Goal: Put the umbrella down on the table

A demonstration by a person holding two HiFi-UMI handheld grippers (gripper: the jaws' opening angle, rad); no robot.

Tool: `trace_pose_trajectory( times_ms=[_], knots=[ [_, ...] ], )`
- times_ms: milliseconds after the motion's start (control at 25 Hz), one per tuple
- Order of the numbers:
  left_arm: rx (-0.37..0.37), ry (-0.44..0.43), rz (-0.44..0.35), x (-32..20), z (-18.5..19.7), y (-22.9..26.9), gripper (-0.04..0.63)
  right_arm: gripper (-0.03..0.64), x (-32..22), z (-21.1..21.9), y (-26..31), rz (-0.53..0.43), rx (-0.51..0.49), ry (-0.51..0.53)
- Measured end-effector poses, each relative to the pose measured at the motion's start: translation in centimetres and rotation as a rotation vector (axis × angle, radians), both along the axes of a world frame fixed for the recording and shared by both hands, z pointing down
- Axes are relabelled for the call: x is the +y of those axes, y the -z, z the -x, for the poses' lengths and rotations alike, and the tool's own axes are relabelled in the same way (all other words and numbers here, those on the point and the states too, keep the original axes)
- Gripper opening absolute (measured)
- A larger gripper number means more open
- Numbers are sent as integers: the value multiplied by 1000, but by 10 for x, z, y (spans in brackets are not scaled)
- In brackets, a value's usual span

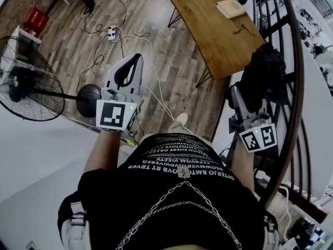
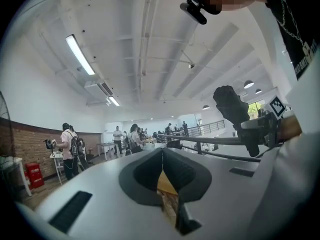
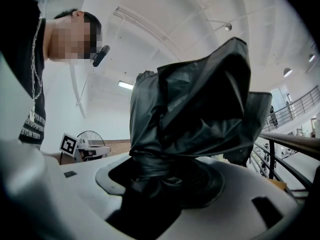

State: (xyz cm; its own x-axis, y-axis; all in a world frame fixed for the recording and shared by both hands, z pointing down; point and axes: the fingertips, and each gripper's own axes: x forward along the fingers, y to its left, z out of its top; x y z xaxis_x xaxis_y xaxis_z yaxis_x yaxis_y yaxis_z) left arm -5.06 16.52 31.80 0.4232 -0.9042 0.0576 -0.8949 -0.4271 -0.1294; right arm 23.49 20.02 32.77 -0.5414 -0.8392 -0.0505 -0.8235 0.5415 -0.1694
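Right gripper view: black folded fabric umbrella [image 3: 195, 104] sits bunched between the right gripper [image 3: 160, 176] jaws, which are clamped on its narrow gathered end; the canopy billows above them. Head view: same umbrella [image 1: 265, 77] is held in the air, off the long brown wooden table [image 1: 208, 20], just beside its near corner and close to the dark curved handrail [image 1: 299, 87]. Left gripper [image 2: 162, 154] jaws are closed tip to tip with nothing between them, well apart from the umbrella. A flat white box [image 1: 230, 8] lies on the table. Black pedestal fan [image 1: 26, 87] stands on the wood-plank floor [image 1: 156, 46], far left.
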Motion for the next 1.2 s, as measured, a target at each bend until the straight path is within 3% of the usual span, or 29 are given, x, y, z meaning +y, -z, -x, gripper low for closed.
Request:
trace_pose_trajectory(
  times_ms=[320,520,840,1200],
  knots=[
    [-12,-23,29,-42,-40,1,29,268,-25,-31,-13,16,-49,13],
    [-28,-30,7,-51,-63,16,29,268,-39,-48,-11,25,-79,29],
    [-56,23,24,-56,-68,12,29,268,-55,-65,-13,30,-119,60],
    [-40,16,35,-75,-68,4,29,268,-67,-57,-31,90,-110,76]
  ],
)
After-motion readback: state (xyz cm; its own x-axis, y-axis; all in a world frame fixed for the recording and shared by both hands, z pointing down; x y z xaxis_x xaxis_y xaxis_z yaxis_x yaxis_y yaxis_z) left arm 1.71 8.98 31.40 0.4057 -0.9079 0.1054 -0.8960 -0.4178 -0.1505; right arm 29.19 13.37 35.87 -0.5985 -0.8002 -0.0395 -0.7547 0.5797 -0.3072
